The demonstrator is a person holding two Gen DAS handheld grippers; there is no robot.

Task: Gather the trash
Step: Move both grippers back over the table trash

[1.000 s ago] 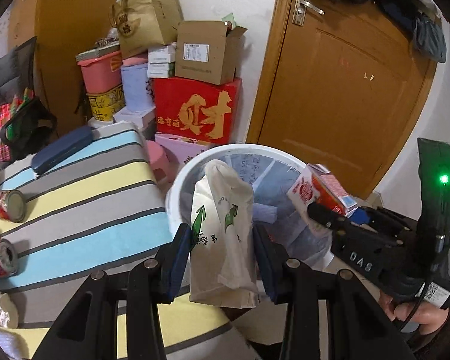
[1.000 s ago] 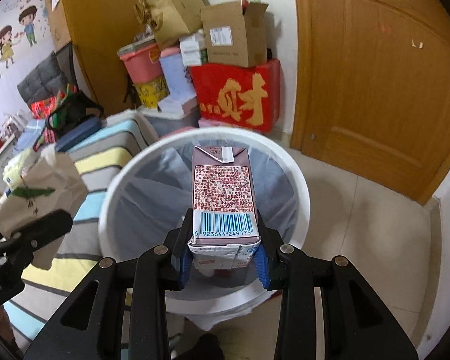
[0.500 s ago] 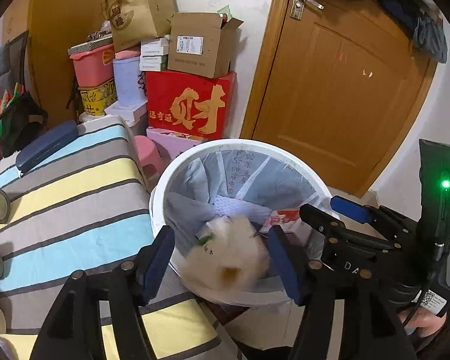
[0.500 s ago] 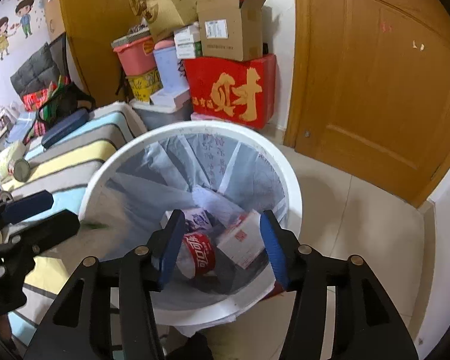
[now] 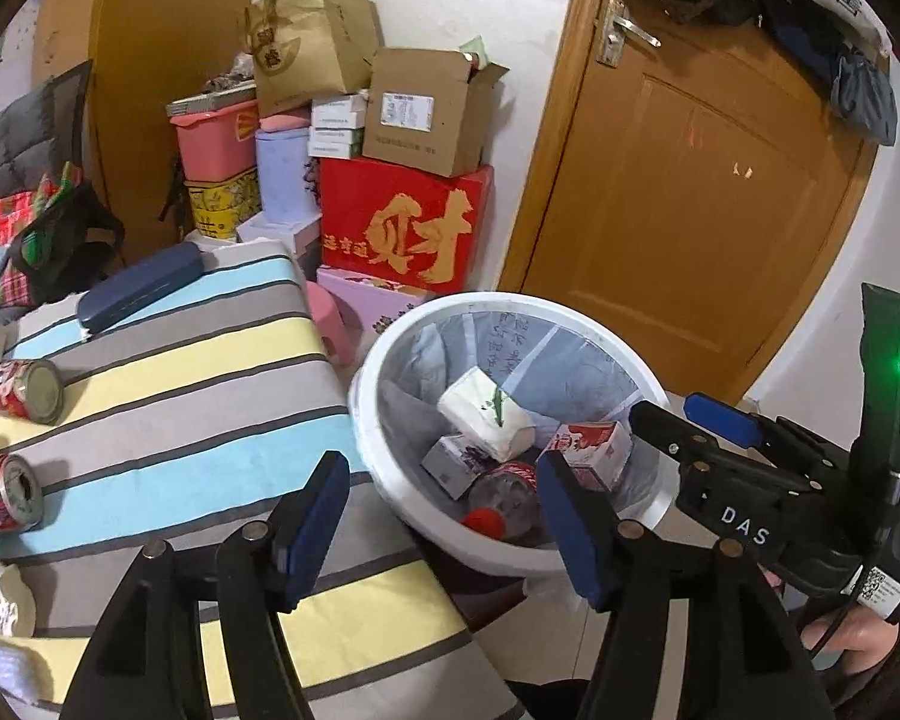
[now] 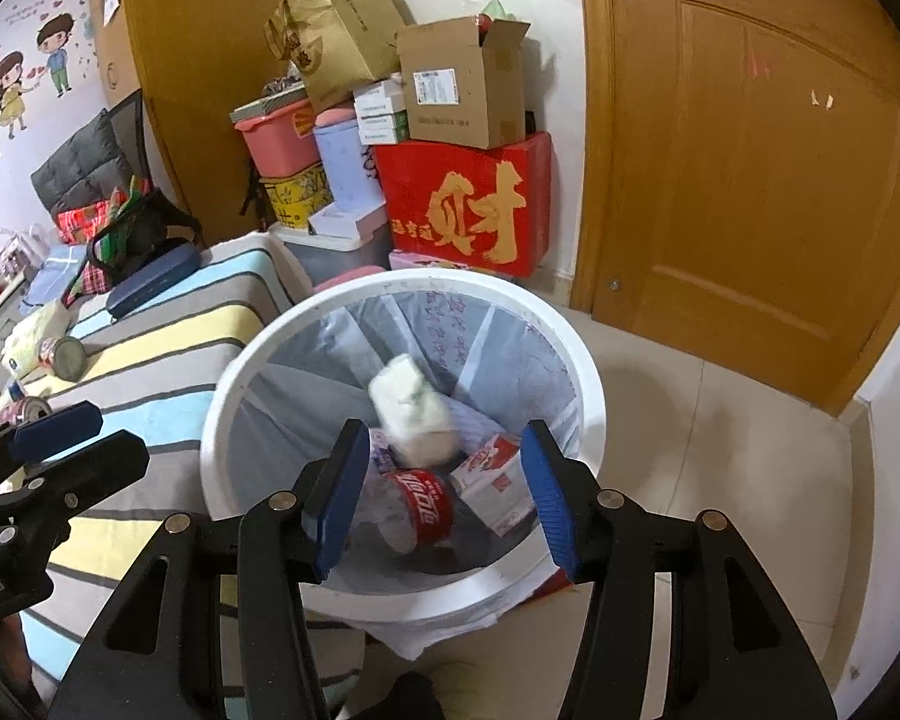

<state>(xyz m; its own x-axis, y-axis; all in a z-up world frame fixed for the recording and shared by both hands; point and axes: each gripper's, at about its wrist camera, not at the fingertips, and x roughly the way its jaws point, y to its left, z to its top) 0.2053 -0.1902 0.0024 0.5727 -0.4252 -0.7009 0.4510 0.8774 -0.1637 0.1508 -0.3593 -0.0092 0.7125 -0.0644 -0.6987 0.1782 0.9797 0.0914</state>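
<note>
white bin (image 6: pixel 588 396) | lined, upright | holds paper bag (image 6: pixel 414 414), cartons, bottle

Smooth white plastic bin (image 6: pixel 588 396) with thin translucent plastic liner (image 6: pixel 498 348); matt paper bag (image 5: pixel 486 414); glossy printed carton (image 5: pixel 594 450); woven striped cloth (image 5: pixel 198 396); 2 shiny metal cans (image 5: pixel 27 390); varnished wood door (image 6: pixel 750 180).

Left gripper (image 5: pixel 441 516) and right gripper (image 6: pixel 444 495) gape (both empty).

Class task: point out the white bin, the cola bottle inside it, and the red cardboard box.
White bin (image 6: pixel 591 396), right wrist view, on its bare right rim.
Cola bottle (image 6: pixel 423 501), right wrist view, on its red label.
Red cardboard box (image 5: pixel 402 222), left wrist view, on its front face.
</note>
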